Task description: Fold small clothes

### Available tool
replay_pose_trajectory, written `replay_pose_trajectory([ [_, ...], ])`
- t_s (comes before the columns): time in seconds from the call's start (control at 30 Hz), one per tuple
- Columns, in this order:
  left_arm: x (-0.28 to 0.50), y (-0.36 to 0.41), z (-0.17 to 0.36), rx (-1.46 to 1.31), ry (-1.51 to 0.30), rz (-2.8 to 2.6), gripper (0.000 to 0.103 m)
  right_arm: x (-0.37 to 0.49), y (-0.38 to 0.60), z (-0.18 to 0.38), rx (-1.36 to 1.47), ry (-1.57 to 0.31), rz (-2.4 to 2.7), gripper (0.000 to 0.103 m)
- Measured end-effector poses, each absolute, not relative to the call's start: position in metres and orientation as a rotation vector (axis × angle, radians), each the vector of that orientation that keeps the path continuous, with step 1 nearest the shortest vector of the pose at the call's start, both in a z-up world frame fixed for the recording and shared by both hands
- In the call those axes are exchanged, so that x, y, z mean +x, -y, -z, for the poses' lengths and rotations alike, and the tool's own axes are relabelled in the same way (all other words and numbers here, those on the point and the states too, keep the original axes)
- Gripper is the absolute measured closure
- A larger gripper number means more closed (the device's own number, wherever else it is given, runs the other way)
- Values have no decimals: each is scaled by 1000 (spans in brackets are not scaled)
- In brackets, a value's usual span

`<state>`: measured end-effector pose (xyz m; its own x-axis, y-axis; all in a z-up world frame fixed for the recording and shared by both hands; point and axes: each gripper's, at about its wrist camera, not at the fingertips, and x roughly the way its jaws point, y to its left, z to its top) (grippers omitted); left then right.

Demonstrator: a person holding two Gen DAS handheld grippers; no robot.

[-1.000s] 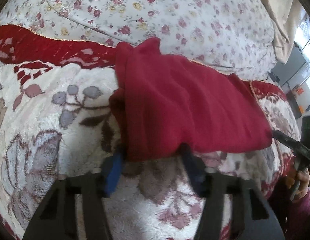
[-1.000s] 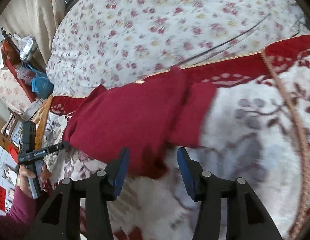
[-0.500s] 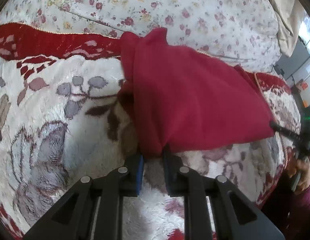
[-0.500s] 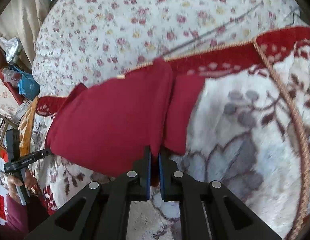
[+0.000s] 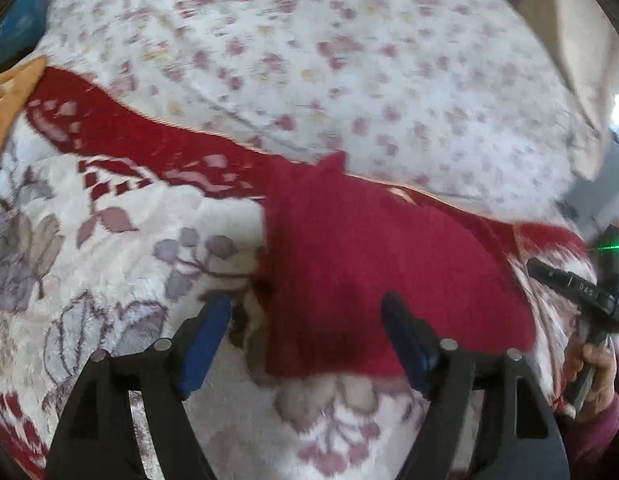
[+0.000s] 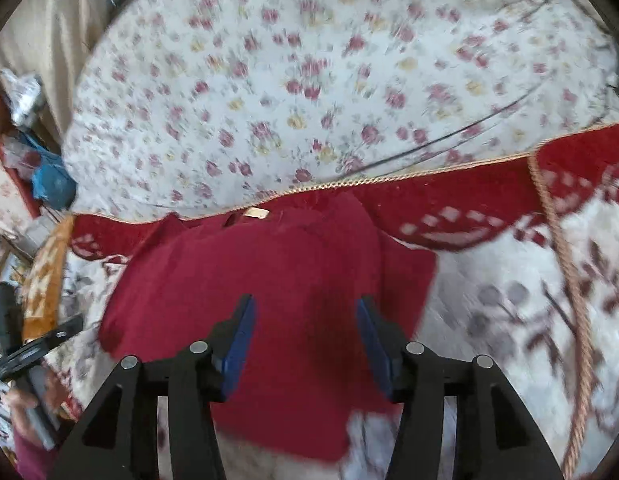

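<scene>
A dark red knitted garment (image 5: 373, 264) lies folded on a white plush blanket with grey and red flowers (image 5: 109, 264). My left gripper (image 5: 305, 316) is open and empty, its blue pads either side of the garment's near left edge. In the right wrist view the same garment (image 6: 277, 272) lies under my right gripper (image 6: 305, 316), which is open and empty above its near half. A folded flap sticks out at the garment's right side (image 6: 409, 280). Both views are blurred by motion.
A white quilt with small red flowers (image 5: 329, 52) lies behind the blanket's red border (image 5: 149, 136). The other hand-held gripper shows at the right edge of the left wrist view (image 5: 589, 292) and at the left edge of the right wrist view (image 6: 25, 352). A gold cord (image 6: 565, 264) edges the blanket.
Both grippers were shut on the garment's near edge half a second ago; both have opened and let go. The garment now lies shorter, folded over toward the far side.
</scene>
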<state>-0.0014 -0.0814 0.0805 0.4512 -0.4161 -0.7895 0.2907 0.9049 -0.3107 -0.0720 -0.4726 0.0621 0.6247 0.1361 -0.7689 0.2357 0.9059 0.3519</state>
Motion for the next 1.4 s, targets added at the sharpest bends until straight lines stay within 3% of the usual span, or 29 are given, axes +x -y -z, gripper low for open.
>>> replay_pose_trajectory([
  [0.27, 24, 98, -26, -77, -1107, 337, 24, 4, 494, 0, 435, -1023, 251, 55],
  [0.47, 22, 99, -28, -60, -1087, 354, 22, 3, 464, -33, 372, -970, 236, 52],
  [0.67, 23, 95, -28, -82, -1087, 363, 22, 34, 371, -49, 338, -962, -59, 52],
  [1.0, 24, 95, -28, -68, -1088, 378, 21, 104, 259, -31, 174, -1006, -178, 53],
  [1.4, 31, 94, -27, -90, -1101, 394, 19, 151, 242, 3, 176, -1060, -160, 51],
])
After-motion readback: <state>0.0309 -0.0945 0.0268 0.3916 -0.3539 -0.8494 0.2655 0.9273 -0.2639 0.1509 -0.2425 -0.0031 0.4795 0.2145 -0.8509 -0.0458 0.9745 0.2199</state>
